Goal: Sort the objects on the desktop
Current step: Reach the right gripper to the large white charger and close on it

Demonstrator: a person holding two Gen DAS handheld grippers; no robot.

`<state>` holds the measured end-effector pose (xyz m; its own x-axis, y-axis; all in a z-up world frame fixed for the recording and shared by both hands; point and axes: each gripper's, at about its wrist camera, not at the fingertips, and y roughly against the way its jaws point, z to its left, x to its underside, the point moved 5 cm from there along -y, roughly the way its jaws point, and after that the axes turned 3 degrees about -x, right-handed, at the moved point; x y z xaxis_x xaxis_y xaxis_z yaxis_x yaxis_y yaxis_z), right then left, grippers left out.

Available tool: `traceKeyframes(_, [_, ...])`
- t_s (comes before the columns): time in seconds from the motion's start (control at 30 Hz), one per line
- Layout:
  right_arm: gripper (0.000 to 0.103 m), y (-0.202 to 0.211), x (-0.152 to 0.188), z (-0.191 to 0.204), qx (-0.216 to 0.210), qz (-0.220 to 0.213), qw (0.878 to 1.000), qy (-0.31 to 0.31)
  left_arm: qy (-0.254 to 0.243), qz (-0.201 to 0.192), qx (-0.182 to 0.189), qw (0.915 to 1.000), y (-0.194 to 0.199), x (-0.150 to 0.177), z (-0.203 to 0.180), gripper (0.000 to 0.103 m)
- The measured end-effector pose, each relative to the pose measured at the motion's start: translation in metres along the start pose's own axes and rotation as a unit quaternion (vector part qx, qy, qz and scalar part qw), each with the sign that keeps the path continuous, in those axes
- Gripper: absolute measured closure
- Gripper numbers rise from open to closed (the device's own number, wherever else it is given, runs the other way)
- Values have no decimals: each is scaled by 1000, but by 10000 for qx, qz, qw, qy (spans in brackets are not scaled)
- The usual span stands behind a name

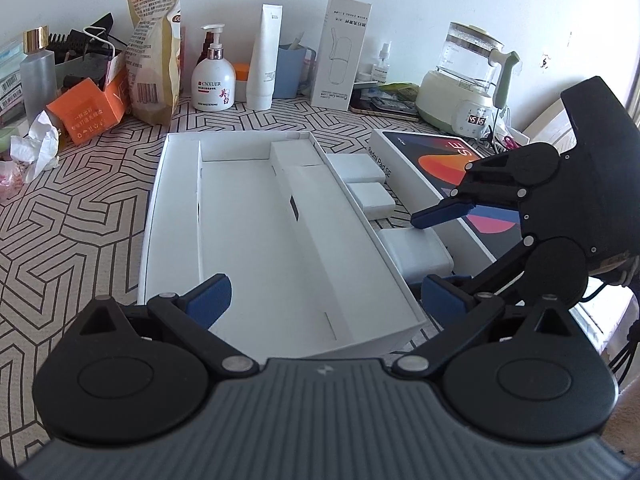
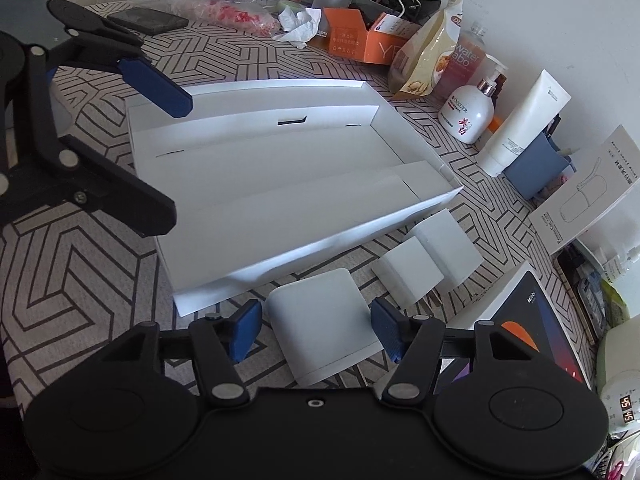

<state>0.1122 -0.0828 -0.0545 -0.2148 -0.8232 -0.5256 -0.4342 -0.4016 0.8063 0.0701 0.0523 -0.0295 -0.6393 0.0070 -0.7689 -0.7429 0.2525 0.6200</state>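
Right gripper [image 2: 316,336] straddles the nearest white block [image 2: 324,328], fingers spread either side, probably not touching yet, lined up to pinch. Left gripper [image 1: 328,300] hovers wide open over the empty tray [image 1: 160,208], ready to steady it.

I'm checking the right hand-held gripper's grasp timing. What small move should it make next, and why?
Probably close the right hand-held gripper on the nearest white charger block. Its open blue fingers already flank the block on both sides, and the block lies on the table just outside the open white box, not yet sorted in.
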Motion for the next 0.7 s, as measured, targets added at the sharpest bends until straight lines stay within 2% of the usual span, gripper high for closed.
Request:
traceKeyframes(0.17, [34,-8,0,-5,-32,-40,10000,31,-26,-5,41,10000,-2,-3,-3,0])
traceKeyframes(0.37, [32,-13,2,-14,-244,-122,9990,-359,144,-41,89,9998,-5,-6,0,0])
traceKeyframes(0.5, [34,-13,1,-10,-161,-78,9990,-419,83,-42,95,9999,-7,-8,-2,0])
traceKeyframes(0.6, [36,-12,0,-17,-207,-22,9961,-860,51,-43,90,9999,-8,-10,-2,0])
traceKeyframes(0.7, [36,-13,1,-21,-198,-39,9954,-935,82,-45,48,9999,-7,-11,2,0])
